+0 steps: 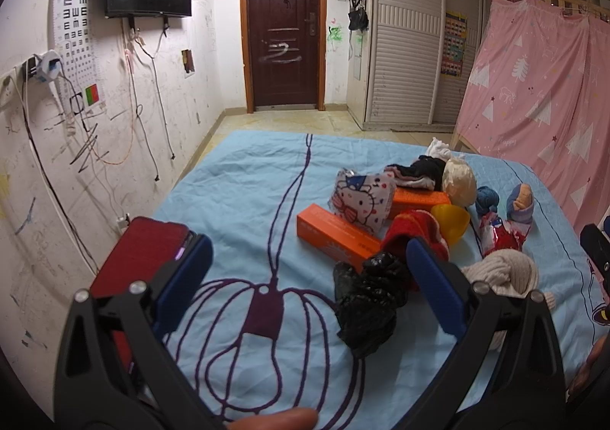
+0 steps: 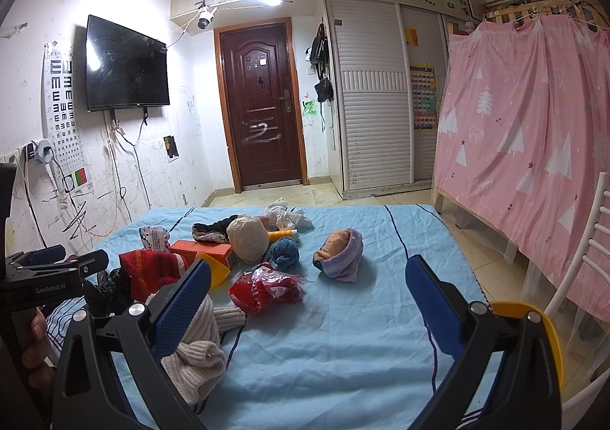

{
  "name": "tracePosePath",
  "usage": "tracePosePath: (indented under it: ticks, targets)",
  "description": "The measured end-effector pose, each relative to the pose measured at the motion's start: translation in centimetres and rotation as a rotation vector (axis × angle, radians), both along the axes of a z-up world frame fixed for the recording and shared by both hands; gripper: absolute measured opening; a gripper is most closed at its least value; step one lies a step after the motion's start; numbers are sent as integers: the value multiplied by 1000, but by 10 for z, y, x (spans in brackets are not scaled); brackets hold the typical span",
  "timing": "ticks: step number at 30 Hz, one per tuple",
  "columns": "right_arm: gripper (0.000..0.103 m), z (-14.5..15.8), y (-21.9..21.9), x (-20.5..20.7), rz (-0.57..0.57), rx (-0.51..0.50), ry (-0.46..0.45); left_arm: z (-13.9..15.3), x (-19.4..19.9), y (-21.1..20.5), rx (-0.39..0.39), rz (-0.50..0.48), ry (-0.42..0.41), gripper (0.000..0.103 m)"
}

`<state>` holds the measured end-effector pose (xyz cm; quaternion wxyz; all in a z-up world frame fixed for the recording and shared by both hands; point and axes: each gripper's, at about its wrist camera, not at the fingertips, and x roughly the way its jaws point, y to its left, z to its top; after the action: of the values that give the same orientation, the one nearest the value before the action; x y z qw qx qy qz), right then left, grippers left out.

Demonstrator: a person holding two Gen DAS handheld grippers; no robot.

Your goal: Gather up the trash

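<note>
Both tongs, left [image 1: 309,277] and right [image 2: 309,300], hang spread and empty, so closing carelessly near the black bag [image 1: 368,306] could snag the bedsheet [image 1: 236,178] instead.

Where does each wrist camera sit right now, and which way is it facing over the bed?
Left wrist view: on the left gripper, jaws open, low over the light blue bedsheet, facing the dark red door; a crumpled black plastic bag lies between its fingers, a fingertip at the bottom edge.
Right wrist view: on the right gripper, jaws open, further right, facing the same door; the left gripper and a hand show at left.
Shared: door, sheet, red knit sock.
</note>
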<state>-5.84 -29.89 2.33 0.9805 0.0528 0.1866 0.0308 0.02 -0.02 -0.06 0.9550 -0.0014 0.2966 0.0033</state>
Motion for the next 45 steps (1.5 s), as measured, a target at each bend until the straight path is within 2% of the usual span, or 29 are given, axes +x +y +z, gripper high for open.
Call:
tracePosePath:
  ticks: [35,39,45]
  targets:
    - [95,-1,6,-1,17,-3,-4,0,0,0,0,-1,0,98]
    - [95,0,9,-1,58,-2,-1,-1,0,1,-17,-25,17,98]
    - [95,-1,25,-4,225,8,41,-4,1,6,-58,-93,61,98]
